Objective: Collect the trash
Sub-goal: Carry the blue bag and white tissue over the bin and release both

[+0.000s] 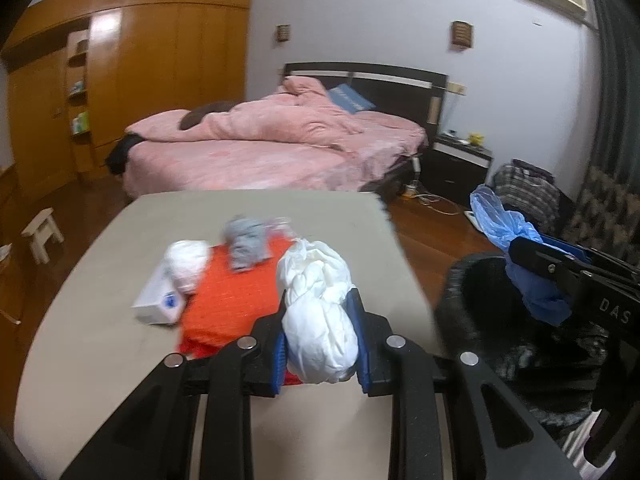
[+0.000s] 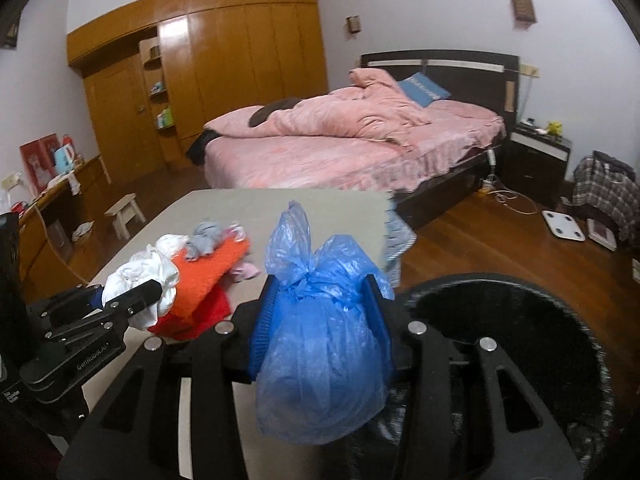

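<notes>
My left gripper [image 1: 319, 296] is shut on a crumpled white plastic bag [image 1: 320, 320], held above the beige table [image 1: 100, 320]. In the right wrist view, my right gripper [image 2: 322, 284] is shut on a knotted blue plastic bag [image 2: 320, 360], near the table's right edge. Just right of it stands a black bin [image 2: 500, 280] with a dark liner. The same bin [image 1: 472, 300] shows in the left view, with the right gripper [image 1: 532, 250] and blue bag [image 1: 496, 220] above its rim. The left gripper [image 2: 132, 296] and white bag [image 2: 136, 276] appear at left.
On the table lie an orange cloth [image 1: 236, 296], a white box [image 1: 156, 308] with a white wad [image 1: 186, 264] on it, a grey crumpled piece [image 1: 246, 246] and a small pink scrap [image 2: 244, 270]. Beyond are a pink bed [image 1: 260, 148], a wooden wardrobe [image 1: 160, 60], a stool [image 1: 40, 232] and wooden floor.
</notes>
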